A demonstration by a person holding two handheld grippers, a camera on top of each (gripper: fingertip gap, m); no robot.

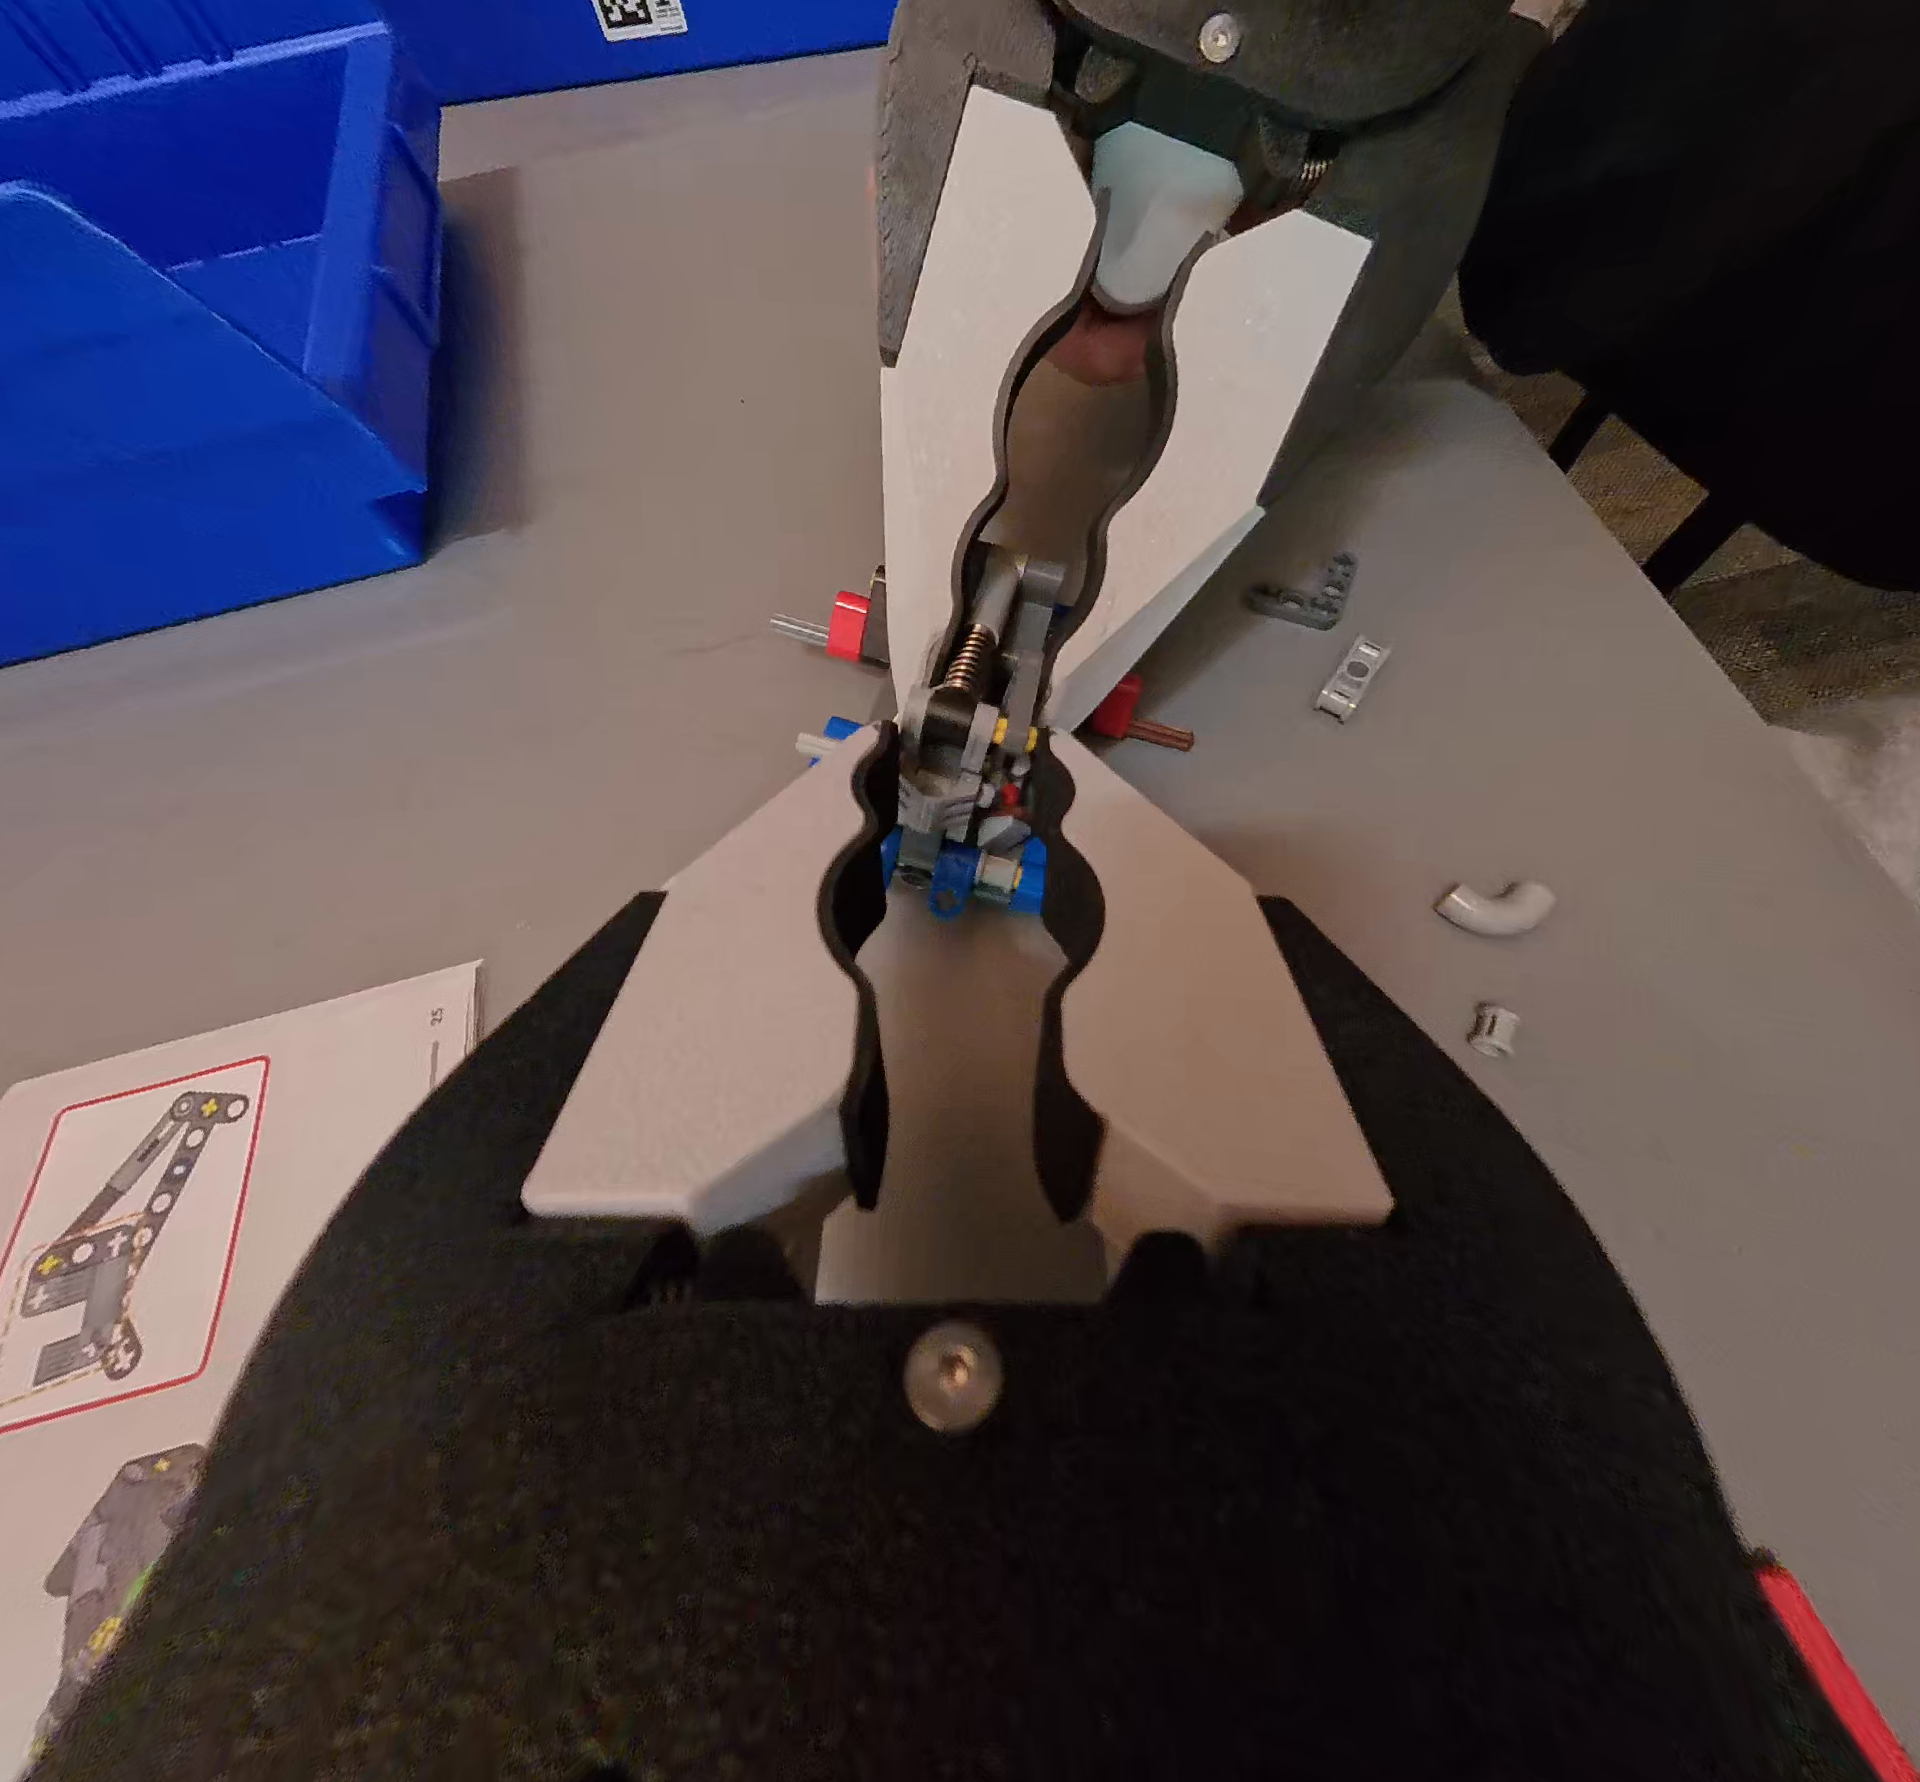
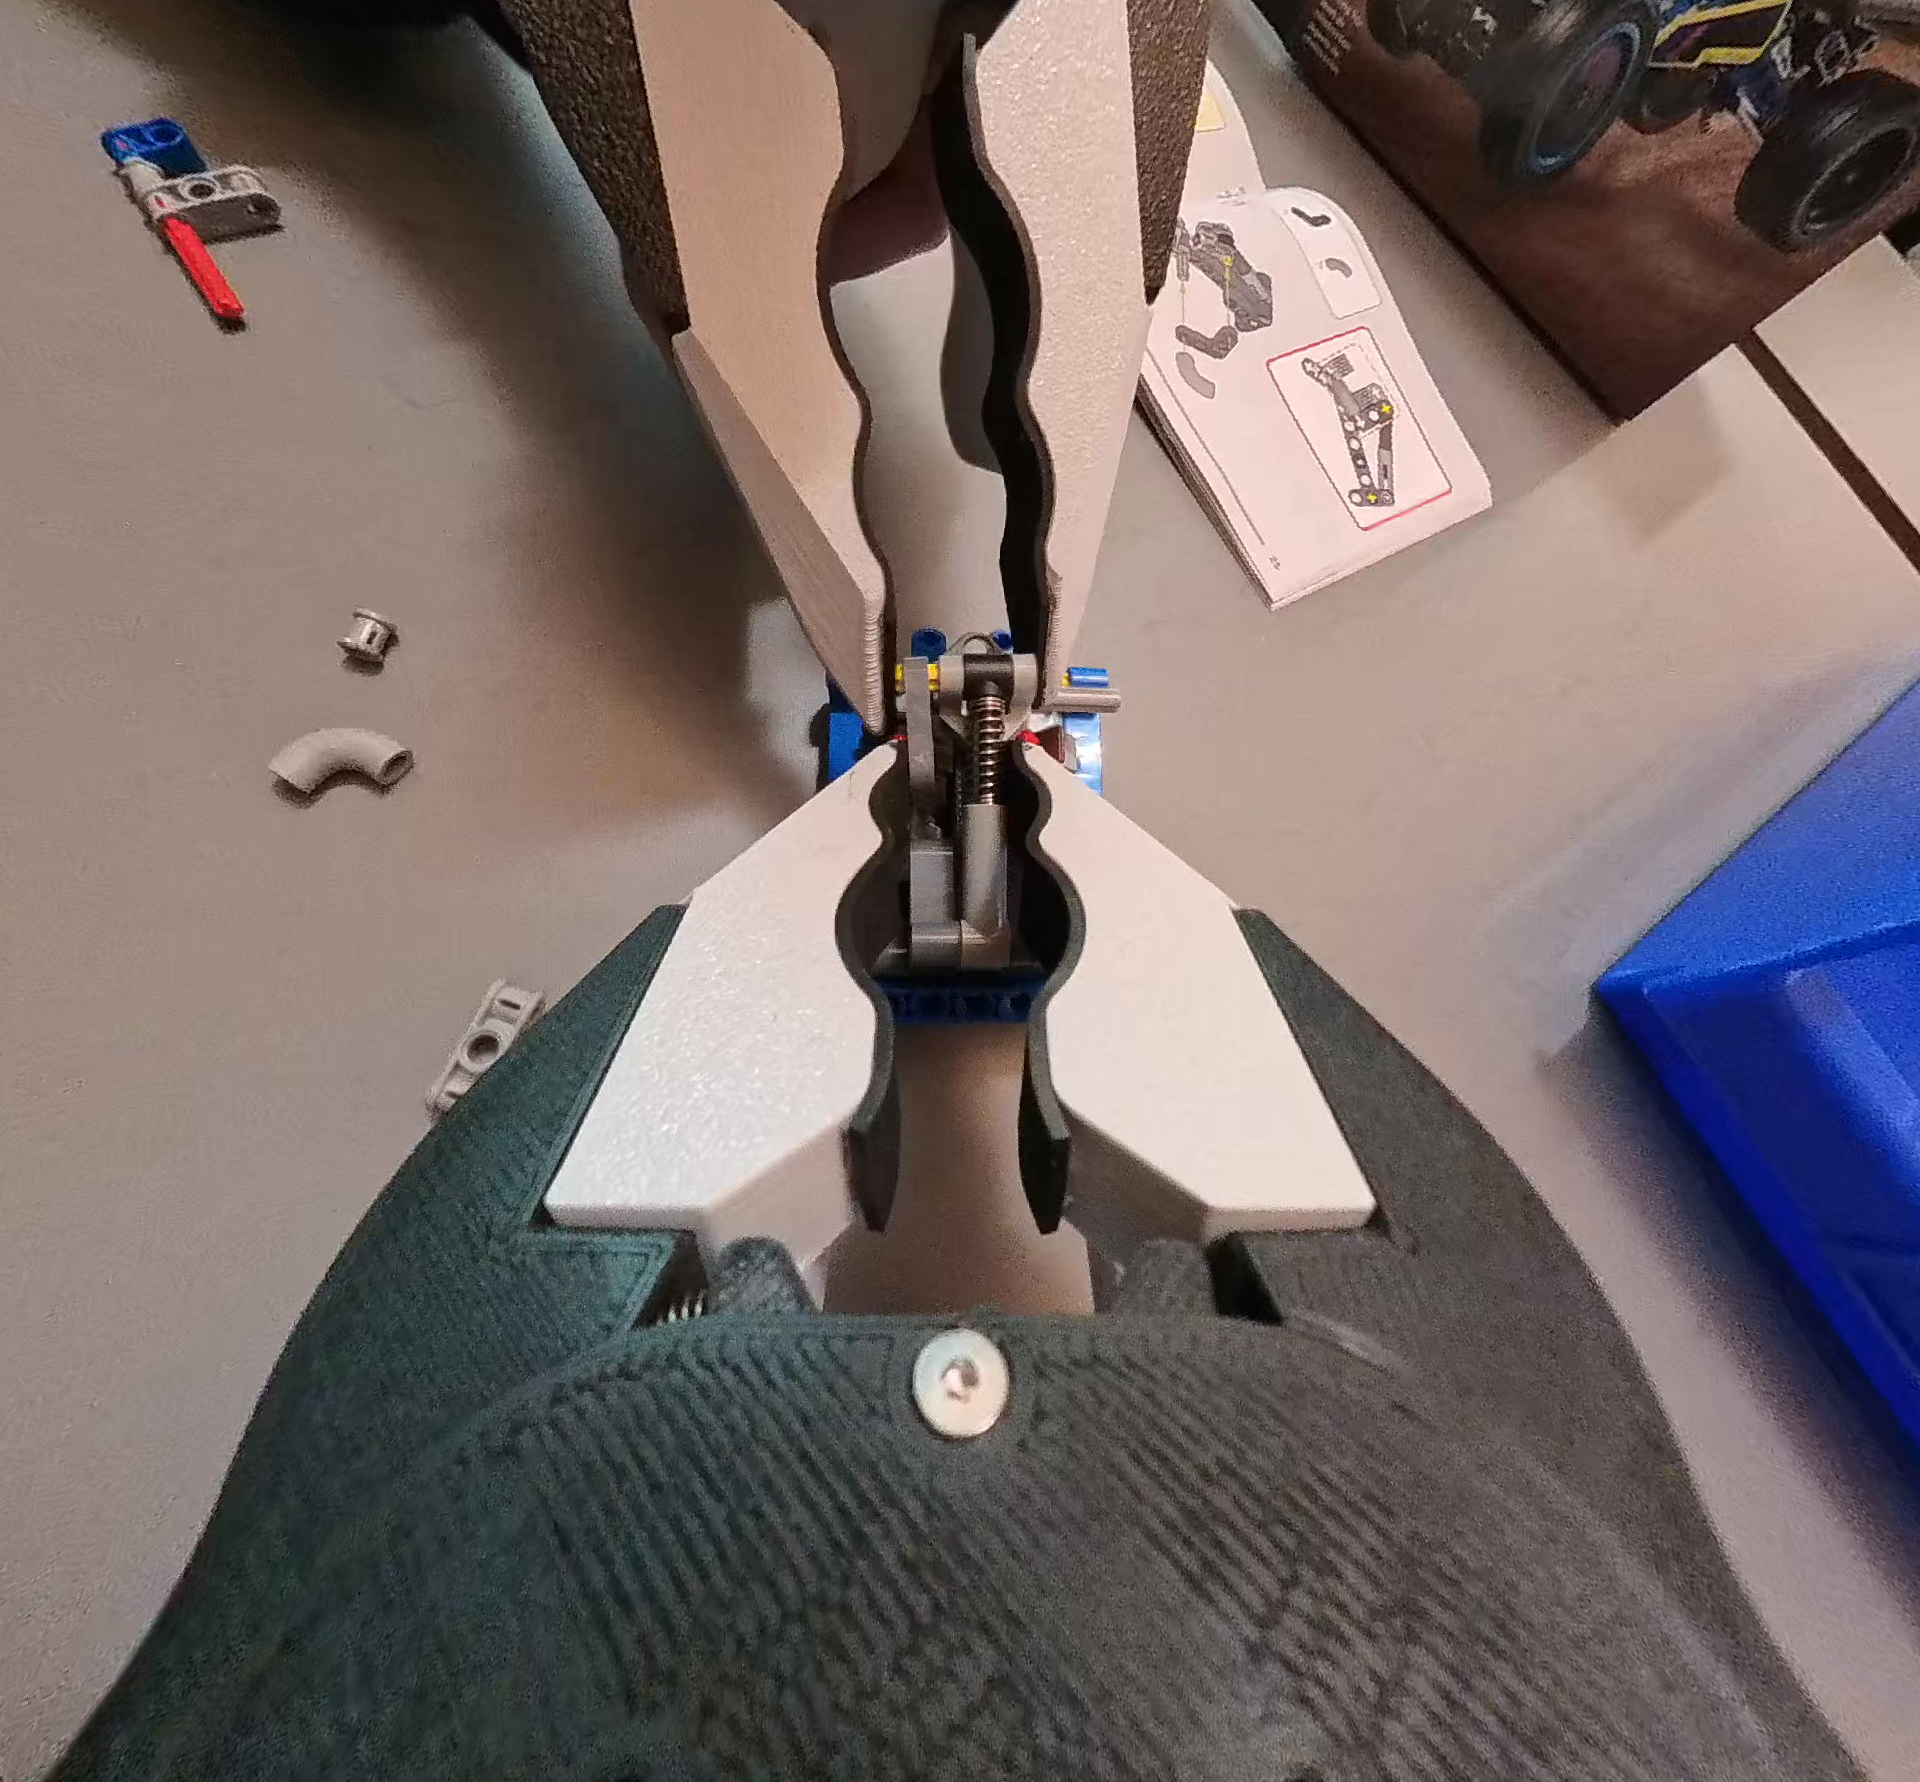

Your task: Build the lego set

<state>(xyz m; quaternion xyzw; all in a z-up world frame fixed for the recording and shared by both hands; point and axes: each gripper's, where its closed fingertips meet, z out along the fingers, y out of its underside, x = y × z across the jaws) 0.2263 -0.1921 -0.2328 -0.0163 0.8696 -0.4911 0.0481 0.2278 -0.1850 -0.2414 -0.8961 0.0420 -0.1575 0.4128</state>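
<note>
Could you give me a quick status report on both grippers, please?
Left gripper and right gripper both shut on brick assembly. Loose grey parts beside it.

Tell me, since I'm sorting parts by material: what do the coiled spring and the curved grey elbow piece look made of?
The coiled spring looks like bare metal: thin dark wire turns with a dull glint. The curved grey elbow piece looks like moulded plastic, smooth and matte, uniformly grey. Neither is certain from looks alone.
</note>
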